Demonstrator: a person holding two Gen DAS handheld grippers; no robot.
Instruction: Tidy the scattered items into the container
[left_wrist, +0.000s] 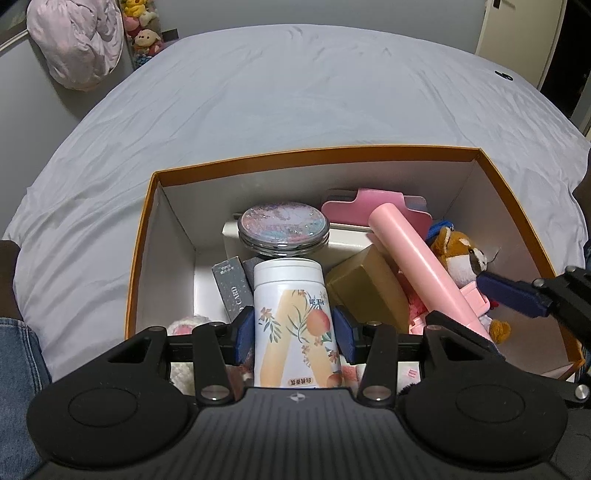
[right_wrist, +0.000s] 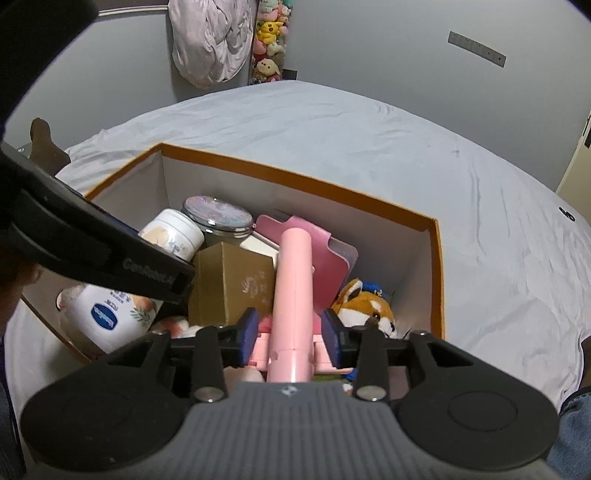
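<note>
Left gripper is clasping a white bottle, its base hidden; right gripper is standing narrowly parted around a pink tube in the box.

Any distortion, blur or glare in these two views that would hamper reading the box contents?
Left wrist view: strong fisheye bending of the bed edge, dim even light, contents of the orange box sharp. Right wrist view: same curvature; the left tongs loom dark across the left side, hiding part of the white bottle; small glint on the round tin.

Each hand-held gripper is black plastic with blue pads, silver screws and ribbed housing.
</note>
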